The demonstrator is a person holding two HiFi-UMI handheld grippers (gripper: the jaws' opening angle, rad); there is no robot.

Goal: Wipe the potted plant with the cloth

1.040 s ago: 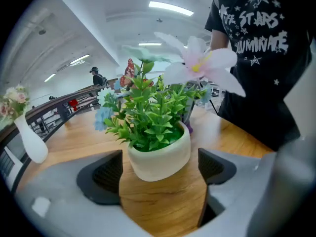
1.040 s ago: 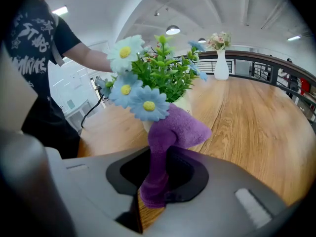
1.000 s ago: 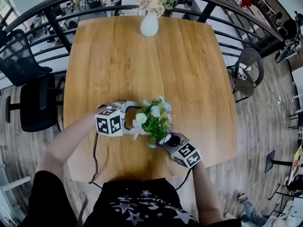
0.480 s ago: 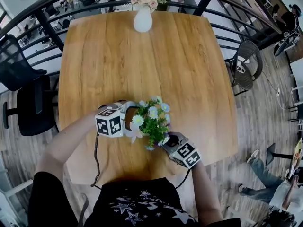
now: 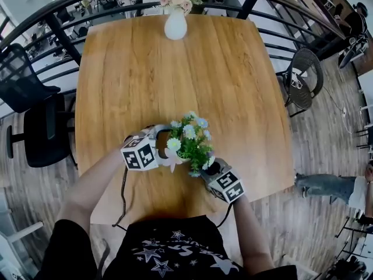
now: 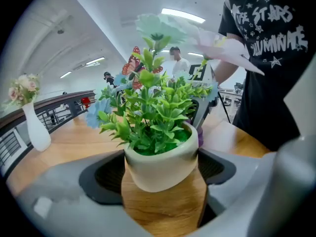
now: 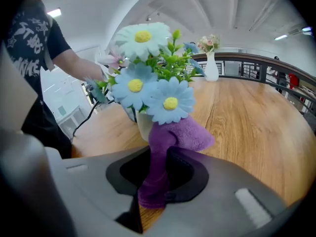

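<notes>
The potted plant, green leaves with pale blue daisies in a white pot, stands near the front edge of the wooden table. My left gripper comes from the left and is shut on the pot, a pad against each side. From the front right my right gripper is shut on a purple cloth. The cloth's bunched end presses against the pot just under the blue flowers. Foliage hides the pot in the head view.
A white vase with pink flowers stands at the table's far edge, just before a dark railing. Black chairs sit left of the table, and a round metal chair sits right. A person's legs lie on the floor at right.
The plant and both grippers have shifted slightly away from me, and both holds are unchanged. The person on the floor at right has moved.
</notes>
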